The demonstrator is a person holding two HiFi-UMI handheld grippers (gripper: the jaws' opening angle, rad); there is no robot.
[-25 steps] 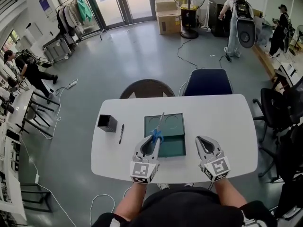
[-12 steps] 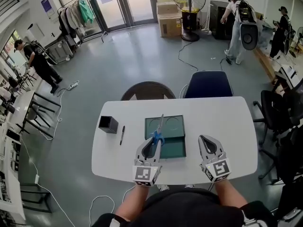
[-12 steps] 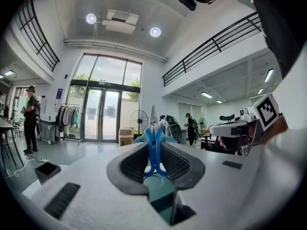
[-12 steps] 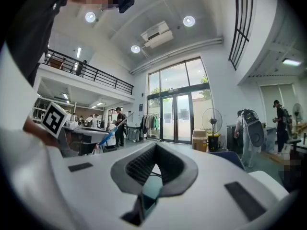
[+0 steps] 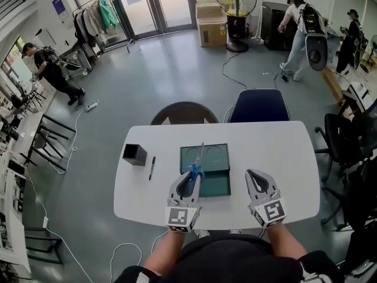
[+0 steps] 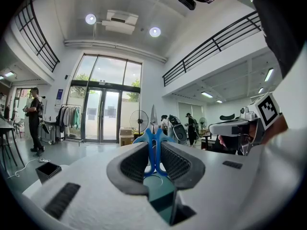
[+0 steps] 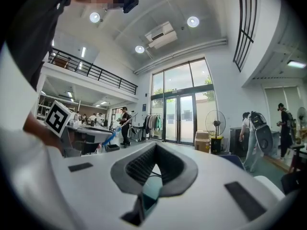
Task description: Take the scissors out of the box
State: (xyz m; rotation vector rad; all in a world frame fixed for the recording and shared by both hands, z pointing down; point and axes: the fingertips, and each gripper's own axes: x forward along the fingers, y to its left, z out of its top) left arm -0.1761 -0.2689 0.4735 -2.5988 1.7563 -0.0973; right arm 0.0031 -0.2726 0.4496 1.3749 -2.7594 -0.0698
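Observation:
My left gripper (image 5: 191,174) is shut on the blue handles of the scissors (image 5: 197,163). Their steel blades point away from me over the left part of the dark green box (image 5: 215,185), which lies open on the white table (image 5: 283,152). In the left gripper view the handles (image 6: 152,137) sit clamped between the ribbed pads (image 6: 135,163), with the blade tip sticking up past them and the green box (image 6: 161,191) below. To the right of the box my right gripper (image 5: 254,175) hovers with its jaws together and nothing in them (image 7: 156,148).
A black square cup (image 5: 134,154) and a black pen (image 5: 151,167) lie left of the box. Two chairs (image 5: 184,112) (image 5: 259,103) stand at the table's far edge. Black office chairs (image 5: 347,140) stand to the right. People walk about the hall behind.
Both grippers keep their places and the scissors stay in the left grip. Only the people in the background have walked on.

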